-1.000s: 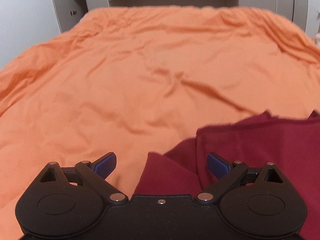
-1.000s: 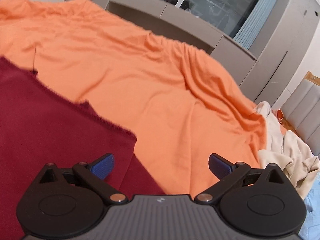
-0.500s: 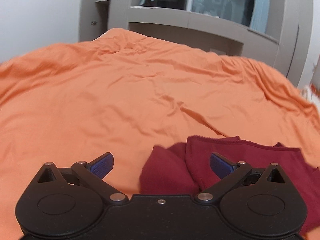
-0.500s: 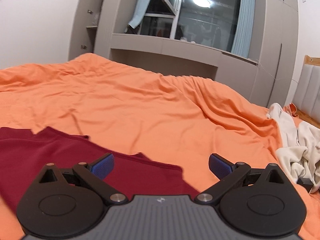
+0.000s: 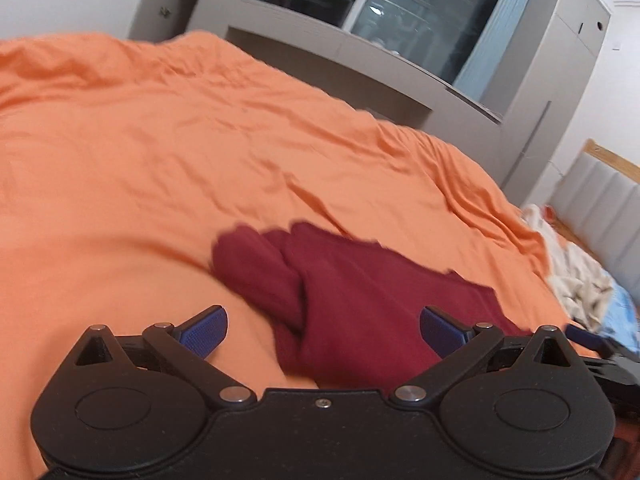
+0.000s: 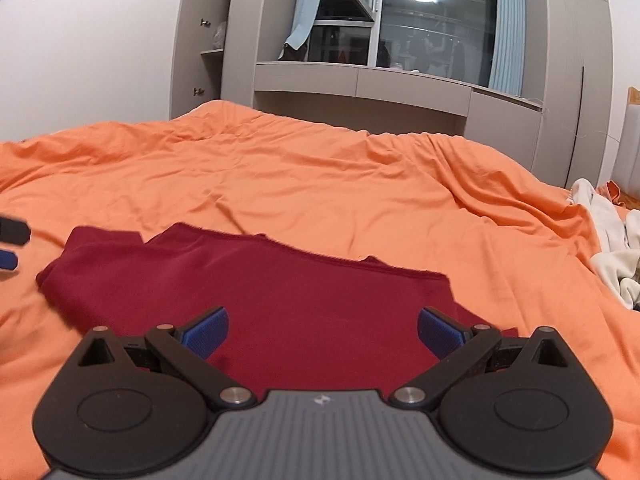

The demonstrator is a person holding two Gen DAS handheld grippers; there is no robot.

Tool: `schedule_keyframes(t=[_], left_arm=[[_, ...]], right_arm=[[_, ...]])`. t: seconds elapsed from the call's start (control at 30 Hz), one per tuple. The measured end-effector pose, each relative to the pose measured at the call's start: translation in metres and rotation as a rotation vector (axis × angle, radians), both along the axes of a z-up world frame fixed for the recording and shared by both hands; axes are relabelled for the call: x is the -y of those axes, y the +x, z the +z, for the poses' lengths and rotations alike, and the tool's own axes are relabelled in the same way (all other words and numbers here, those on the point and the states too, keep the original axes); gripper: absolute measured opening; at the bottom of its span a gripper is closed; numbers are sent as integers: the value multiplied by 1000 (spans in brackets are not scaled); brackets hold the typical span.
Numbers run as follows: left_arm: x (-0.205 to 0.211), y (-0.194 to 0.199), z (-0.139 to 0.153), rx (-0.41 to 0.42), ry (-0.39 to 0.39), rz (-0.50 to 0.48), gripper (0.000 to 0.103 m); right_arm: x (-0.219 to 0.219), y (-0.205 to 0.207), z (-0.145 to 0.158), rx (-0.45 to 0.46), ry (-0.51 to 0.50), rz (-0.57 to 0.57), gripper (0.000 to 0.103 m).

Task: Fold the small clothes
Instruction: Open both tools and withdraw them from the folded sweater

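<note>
A dark red garment (image 5: pixel 352 300) lies folded on the orange bedcover (image 5: pixel 160 160), just ahead of both grippers. In the right wrist view the dark red garment (image 6: pixel 280 300) spreads flat, with a folded flap at its left end. My left gripper (image 5: pixel 323 330) is open and empty, raised above the garment's near left edge. My right gripper (image 6: pixel 322 330) is open and empty, above the garment's near edge. The left gripper's fingertips (image 6: pixel 10 240) show at the left border of the right wrist view.
A heap of cream clothes (image 6: pixel 612 240) lies at the right edge of the bed, also seen in the left wrist view (image 5: pixel 576 276) beside a light blue item (image 5: pixel 624 320). A grey window bench and cupboards (image 6: pixel 400 84) stand behind the bed.
Both grippers have lifted and pulled back from the garment, staying open. The views have tilted up, so the garment now lies whole in front of them.
</note>
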State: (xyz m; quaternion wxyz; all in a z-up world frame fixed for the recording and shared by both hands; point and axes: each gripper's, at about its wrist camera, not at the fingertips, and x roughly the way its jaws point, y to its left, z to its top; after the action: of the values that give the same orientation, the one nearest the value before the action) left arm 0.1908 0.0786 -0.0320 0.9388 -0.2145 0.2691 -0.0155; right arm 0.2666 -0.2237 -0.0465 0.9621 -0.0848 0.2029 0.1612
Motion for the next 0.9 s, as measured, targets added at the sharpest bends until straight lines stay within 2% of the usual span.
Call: schedule_keyframes(t=[0.1,0.17,0.57,0.7,0.9], left_arm=[[-1,-4,-5,7,-69,-22,102],[-2,-5,-6,15,-88,-30,102],[1,4,-11,-18,-90,-51,102],[2,6,-12,-20,-125,-90,102],[3,6,-16,-8,-230,-176,102]], right_arm=[[-7,-8,-5,19,9,14,103],[-15,-8,-10,22,-22,17,103],[-51,-12,-41,31,-207,18,103],[-53,-13,-43,27,-213,17,103],[-49,-9,-42,8,-193,18,103]])
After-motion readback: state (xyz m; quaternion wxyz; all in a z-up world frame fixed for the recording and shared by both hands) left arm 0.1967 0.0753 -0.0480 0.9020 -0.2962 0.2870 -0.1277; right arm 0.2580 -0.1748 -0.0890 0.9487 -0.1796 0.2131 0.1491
